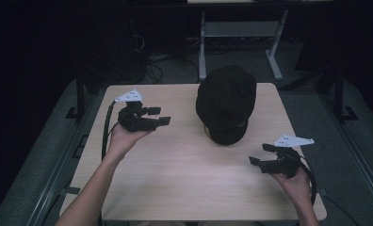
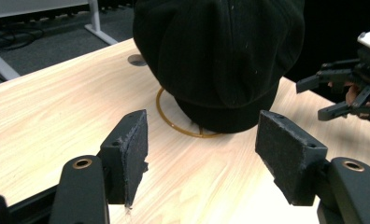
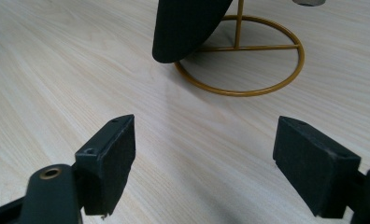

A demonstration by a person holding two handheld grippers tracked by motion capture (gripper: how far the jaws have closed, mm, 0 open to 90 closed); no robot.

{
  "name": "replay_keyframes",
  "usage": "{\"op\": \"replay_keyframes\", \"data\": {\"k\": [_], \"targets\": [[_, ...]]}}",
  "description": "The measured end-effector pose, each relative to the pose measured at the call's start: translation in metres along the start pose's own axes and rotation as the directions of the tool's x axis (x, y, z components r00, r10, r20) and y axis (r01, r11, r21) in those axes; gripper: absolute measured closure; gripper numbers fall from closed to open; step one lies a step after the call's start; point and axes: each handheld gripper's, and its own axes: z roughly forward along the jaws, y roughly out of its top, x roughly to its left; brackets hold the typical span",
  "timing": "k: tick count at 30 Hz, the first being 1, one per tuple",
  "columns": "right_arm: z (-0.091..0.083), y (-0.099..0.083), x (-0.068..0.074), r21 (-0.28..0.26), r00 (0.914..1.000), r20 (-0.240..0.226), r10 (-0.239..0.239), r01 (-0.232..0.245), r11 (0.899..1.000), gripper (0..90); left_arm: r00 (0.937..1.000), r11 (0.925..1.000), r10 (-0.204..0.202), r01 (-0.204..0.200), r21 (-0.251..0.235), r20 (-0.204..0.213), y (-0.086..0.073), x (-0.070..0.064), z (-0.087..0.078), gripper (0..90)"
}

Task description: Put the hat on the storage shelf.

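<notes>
A black cap rests on a gold wire stand at the table's far middle, its brim hanging over the stand's ring base. My left gripper hovers to the cap's left, open and empty, jaws pointing at the cap. My right gripper floats near the front right, open and empty, pointing left toward the stand. In the left gripper view the right gripper appears beyond the cap.
The light wooden table has a small round grommet behind the cap. Beyond the far edge stand white desk legs and cables on a dark floor. Metal rails run along both table sides.
</notes>
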Motion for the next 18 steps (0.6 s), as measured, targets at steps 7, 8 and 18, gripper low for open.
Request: {"op": "replay_keyframes", "data": {"k": [7, 8, 18], "targets": [[0.001, 0.0, 0.001, 0.013, 1.0, 0.001, -0.003, 0.003, 1.0, 20.3, 0.9999, 1.0, -0.005, 0.005, 0.007, -0.013, -0.015, -0.002, -0.003, 30.1], [0.001, 0.0, 0.002, 0.016, 1.0, 0.002, -0.003, 0.003, 1.0, 20.3, 0.9999, 1.0, -0.009, 0.009, 0.003, -0.012, -0.018, -0.002, -0.004, 30.1], [0.001, -0.001, 0.003, 0.015, 1.0, 0.002, -0.002, 0.002, 1.0, 20.4, 0.9994, 0.9993, -0.034, 0.034, -0.013, -0.008, -0.038, -0.001, -0.008, 27.8]]}}
